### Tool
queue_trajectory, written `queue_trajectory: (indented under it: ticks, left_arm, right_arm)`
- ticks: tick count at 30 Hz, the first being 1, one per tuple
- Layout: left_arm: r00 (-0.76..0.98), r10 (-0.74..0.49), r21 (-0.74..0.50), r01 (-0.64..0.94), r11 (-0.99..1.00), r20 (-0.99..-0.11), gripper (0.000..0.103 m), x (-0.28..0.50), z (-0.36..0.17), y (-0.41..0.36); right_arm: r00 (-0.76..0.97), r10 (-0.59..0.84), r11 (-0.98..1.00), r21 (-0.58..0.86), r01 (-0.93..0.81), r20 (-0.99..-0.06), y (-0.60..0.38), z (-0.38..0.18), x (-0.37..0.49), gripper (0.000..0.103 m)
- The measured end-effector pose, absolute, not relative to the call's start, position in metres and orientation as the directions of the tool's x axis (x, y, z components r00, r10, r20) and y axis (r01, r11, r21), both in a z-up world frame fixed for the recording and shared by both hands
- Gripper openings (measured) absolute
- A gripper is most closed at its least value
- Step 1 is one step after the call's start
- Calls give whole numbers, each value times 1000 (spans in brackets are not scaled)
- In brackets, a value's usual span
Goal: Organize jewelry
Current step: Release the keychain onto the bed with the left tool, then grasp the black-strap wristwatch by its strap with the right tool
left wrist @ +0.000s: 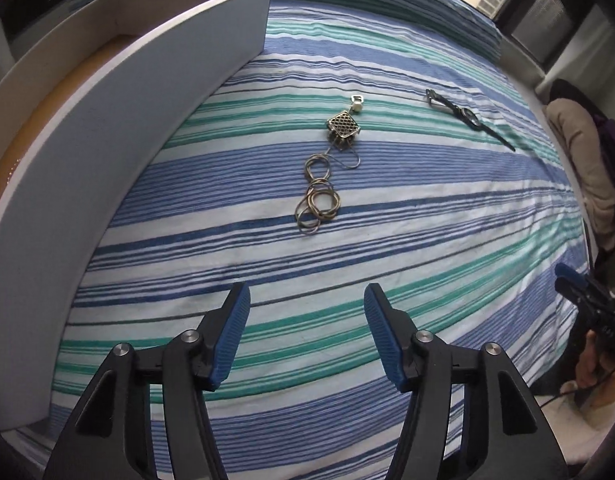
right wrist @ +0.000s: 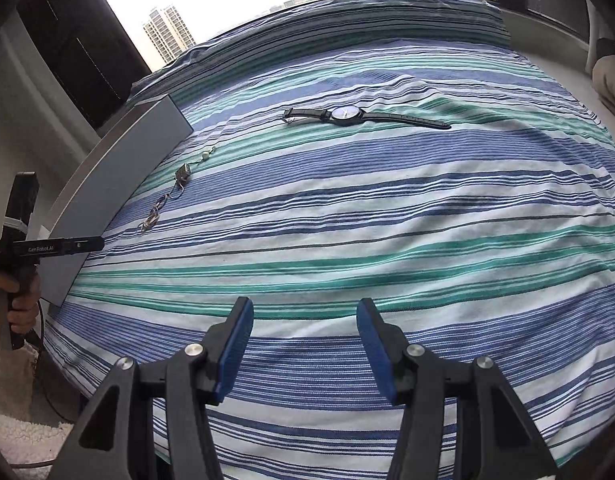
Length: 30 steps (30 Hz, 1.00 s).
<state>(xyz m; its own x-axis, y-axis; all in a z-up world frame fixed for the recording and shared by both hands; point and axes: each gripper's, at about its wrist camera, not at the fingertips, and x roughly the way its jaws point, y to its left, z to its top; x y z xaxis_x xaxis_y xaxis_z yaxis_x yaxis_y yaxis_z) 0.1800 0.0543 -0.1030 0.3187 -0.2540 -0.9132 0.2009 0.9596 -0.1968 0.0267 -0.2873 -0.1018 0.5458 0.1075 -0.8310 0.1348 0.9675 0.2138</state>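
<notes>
While both blue-padded grippers, left (left wrist: 306, 334) and right (right wrist: 304, 342), hover with jaws apart and empty over the striped bedspread (left wrist: 427, 240), the coiled metal chain necklace (left wrist: 318, 200) with lattice pendant (left wrist: 342, 124) lies beside the white open box (left wrist: 119, 128). Beyond the necklace lies the black-strapped wristwatch (right wrist: 347, 115). Judgement: chain limp, light, tangle-prone; pinch at the stiff pendant.

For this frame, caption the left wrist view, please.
Open left gripper above striped bedspread; necklace and watch ahead.

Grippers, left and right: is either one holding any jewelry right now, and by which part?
Nothing is held. The left gripper and right gripper are both open and empty above the bedspread; the necklace and watch lie untouched.
</notes>
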Motion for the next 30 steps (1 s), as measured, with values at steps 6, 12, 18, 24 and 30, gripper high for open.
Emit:
queue_trajectory:
  ticks: [6,12,18,24,30]
  left_arm:
    - [354,-231,-154,234,960,-906,67,180,-107,34]
    - [407,-186,-84,255,963,-894,81,180,-96,15]
    - [442,-163,-70,219,973,-882,84,175,-89,23]
    - [442,-145,-99,125,987,-885,84,161,-91,54]
    - [421,-131,-114,67,991,-898,84,154,-99,75]
  right_arm:
    - [528,114,977,191,94,-841,-274,-99,31,55]
    - [500,102,988,148,52,-860,-286,-83,48,55]
    - [491,20,986,-64,-153,-871,-300,-59,119,63]
    - [454,77,938,-90,-335,-888,-319,-85,217,64]
    - [401,13,845,-205,-494,-916,-295,-131,283,64]
